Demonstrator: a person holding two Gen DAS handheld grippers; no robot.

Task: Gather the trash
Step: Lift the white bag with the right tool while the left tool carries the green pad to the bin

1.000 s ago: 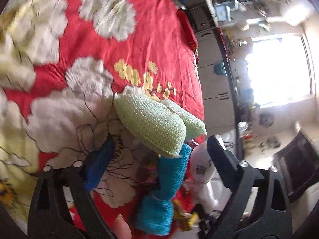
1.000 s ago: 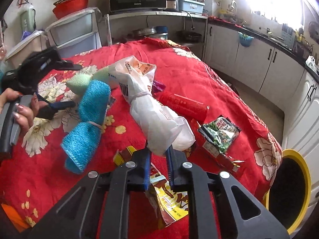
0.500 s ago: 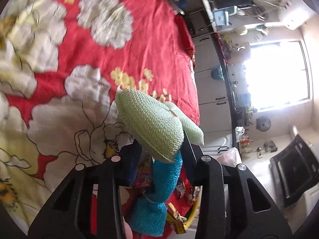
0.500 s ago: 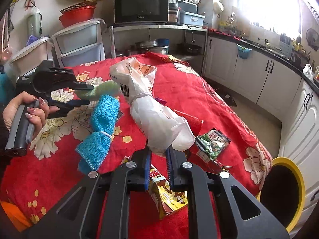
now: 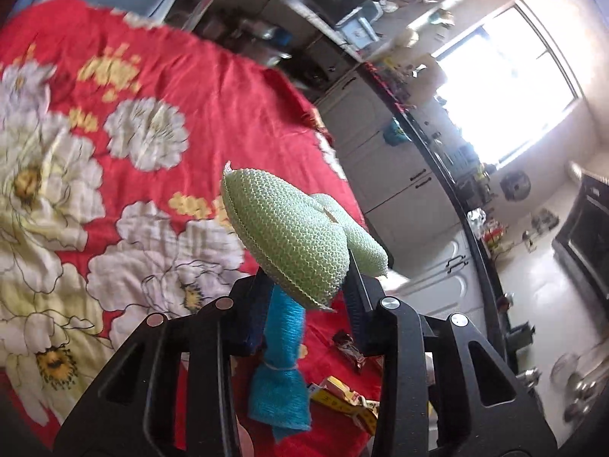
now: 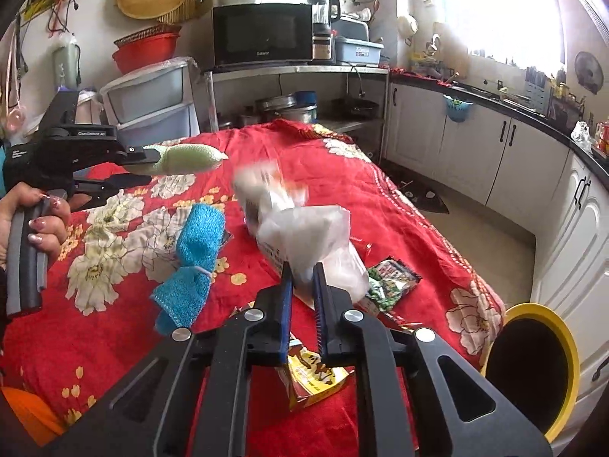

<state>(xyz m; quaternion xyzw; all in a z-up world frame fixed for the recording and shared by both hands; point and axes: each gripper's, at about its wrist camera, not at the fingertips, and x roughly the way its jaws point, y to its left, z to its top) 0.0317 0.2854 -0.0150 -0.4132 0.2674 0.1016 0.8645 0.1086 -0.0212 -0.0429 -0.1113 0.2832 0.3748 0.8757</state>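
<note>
Left wrist view: your left tongs [image 5: 308, 289] clamp the pale green mesh scrubber [image 5: 289, 240], lifted above the red floral cloth [image 5: 198, 87]. Your right tongs [image 6: 302, 280] pinch the white plastic bag [image 6: 304, 240]; the yellow-rimmed bin [image 6: 533, 365] sits at four o'clock.

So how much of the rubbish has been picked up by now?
Nothing visibly binned yet. In hand: left gripper pinches a green knitted scrubber; right gripper clamps a white plastic bag. Left on the red cloth: blue mesh scrubber, green snack packet, yellow wrapper. Yellow-rimmed bin waits.
</note>
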